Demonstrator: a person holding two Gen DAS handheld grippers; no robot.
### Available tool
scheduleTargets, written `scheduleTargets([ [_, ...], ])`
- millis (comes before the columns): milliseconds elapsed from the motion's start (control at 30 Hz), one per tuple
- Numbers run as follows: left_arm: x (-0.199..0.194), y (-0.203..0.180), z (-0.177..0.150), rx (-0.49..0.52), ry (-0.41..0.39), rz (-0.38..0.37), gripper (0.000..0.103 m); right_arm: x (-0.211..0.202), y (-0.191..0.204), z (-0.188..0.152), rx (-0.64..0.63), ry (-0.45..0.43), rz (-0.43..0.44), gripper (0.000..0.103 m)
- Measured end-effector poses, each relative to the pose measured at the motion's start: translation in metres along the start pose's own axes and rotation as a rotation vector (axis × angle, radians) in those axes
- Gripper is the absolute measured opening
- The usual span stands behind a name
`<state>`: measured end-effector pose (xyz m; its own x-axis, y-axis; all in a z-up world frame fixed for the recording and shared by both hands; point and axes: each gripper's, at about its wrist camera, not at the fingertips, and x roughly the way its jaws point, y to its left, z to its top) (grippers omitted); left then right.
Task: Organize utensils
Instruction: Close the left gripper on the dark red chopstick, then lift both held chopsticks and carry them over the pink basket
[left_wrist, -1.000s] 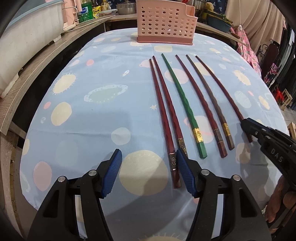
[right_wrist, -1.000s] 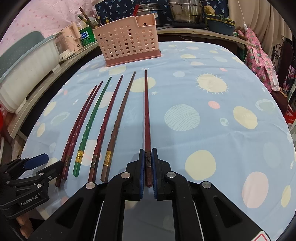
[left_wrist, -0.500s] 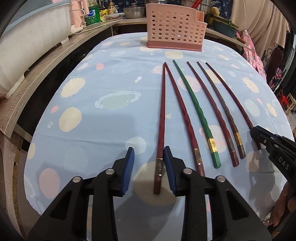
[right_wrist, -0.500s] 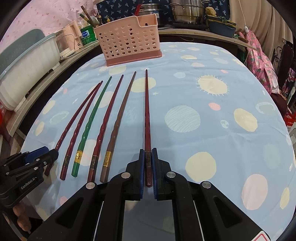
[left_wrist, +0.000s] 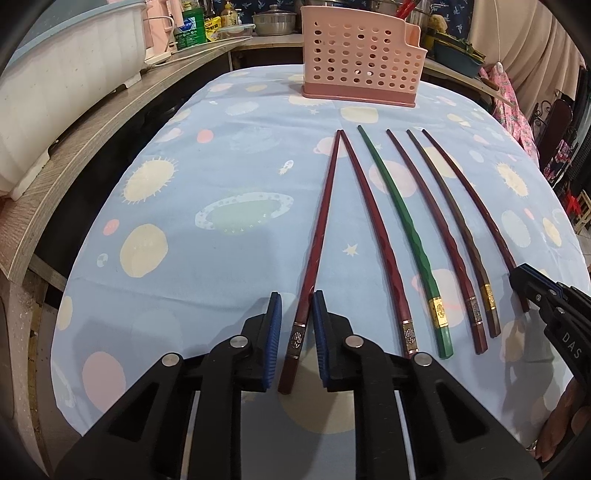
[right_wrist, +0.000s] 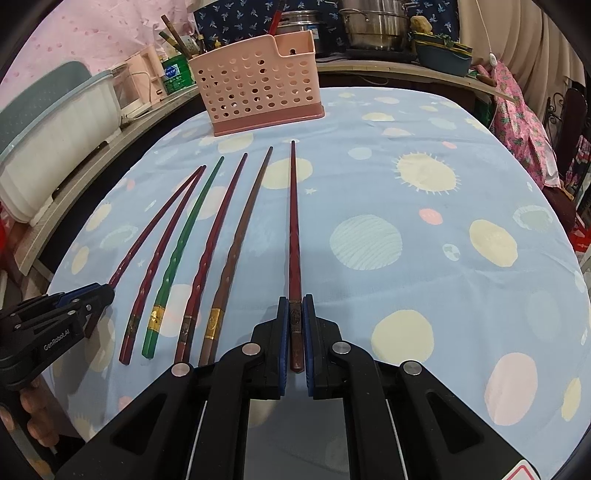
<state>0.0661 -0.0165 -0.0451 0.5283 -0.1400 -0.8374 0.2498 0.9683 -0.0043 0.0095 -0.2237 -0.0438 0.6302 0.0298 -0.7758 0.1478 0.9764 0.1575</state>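
Several long chopsticks lie side by side on the blue tablecloth (right_wrist: 406, 258), tips toward a pink perforated basket (left_wrist: 358, 55) (right_wrist: 258, 88). My left gripper (left_wrist: 296, 295) (right_wrist: 99, 291) straddles the thick end of the leftmost red chopstick (left_wrist: 317, 240) (right_wrist: 155, 225). Its jaws are closing, and narrow gaps still show between the pads and the stick. My right gripper (right_wrist: 295, 299) (left_wrist: 521, 271) is shut on the thick end of the rightmost dark red chopstick (right_wrist: 294, 229) (left_wrist: 472, 199), which rests flat on the cloth. A green chopstick (left_wrist: 402, 221) (right_wrist: 184, 232) and others lie between them.
A white tub (left_wrist: 66, 74) sits on a wooden counter (left_wrist: 74, 147) along the table's left side. Pots (right_wrist: 373, 26) and bottles crowd the shelf behind the basket. A person's fingers hold each gripper handle near the table's front edge.
The left gripper's jaws have narrowed from wide apart to close around the leftmost chopstick. That chopstick's thick end has swung left, away from its neighbour. The right gripper has not moved.
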Motion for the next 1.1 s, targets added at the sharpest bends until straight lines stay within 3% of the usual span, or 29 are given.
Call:
scheduleTargets([
  [467, 0.001, 0.015, 0.01, -0.06, 0.029, -0.036, 0.007, -0.007, 0.0, 0.009, 0.009, -0.006, 0.004, 0.007],
  [900, -0.036, 0.036, 0.042, -0.123, -0.051, -0.072, 0.007, -0.046, -0.008, 0.056, 0.057, -0.1, 0.031, 0.007],
  [1100, -0.068, 0.039, 0.075, -0.125, -0.137, -0.098, 0.007, -0.072, -0.013, 0.091, 0.084, -0.174, 0.062, 0.007],
])
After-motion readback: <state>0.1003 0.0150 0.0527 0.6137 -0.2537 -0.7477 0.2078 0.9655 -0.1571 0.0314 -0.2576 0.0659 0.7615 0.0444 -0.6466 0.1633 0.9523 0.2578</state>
